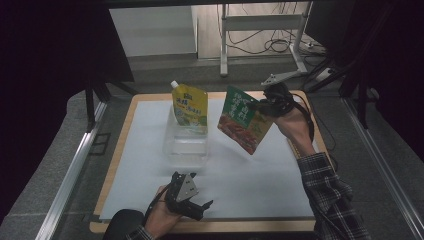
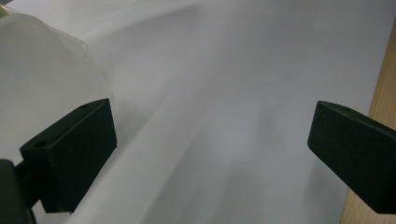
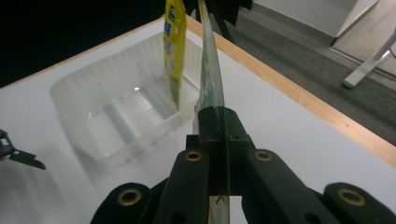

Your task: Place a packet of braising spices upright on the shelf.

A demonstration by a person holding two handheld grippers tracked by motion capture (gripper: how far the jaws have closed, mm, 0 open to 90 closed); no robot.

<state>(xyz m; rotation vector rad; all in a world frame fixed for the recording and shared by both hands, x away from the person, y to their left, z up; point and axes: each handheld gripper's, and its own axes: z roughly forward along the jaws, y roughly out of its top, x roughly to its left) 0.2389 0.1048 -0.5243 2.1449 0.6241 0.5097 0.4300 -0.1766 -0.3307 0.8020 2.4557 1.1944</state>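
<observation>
A yellow spouted pouch (image 1: 189, 108) stands upright in the far end of a clear plastic tray (image 1: 185, 145). My right gripper (image 1: 263, 105) is shut on the edge of a green and red food pouch (image 1: 244, 119) and holds it tilted in the air, right of the tray. In the right gripper view the green pouch (image 3: 211, 84) runs edge-on between the shut jaws, with the yellow pouch (image 3: 174, 46) and the tray (image 3: 112, 116) beyond. My left gripper (image 1: 205, 206) rests low near the table's front edge, jaws wide apart with nothing between them; its view (image 2: 210, 140) looks over white mat.
A white mat (image 1: 150, 170) covers the wooden table (image 1: 114, 165). The tray's rounded wall (image 2: 42, 79) shows at the left of the left gripper view, the table's wooden edge (image 2: 383, 88) at its right. Desk legs and cables (image 1: 280, 45) stand beyond the table.
</observation>
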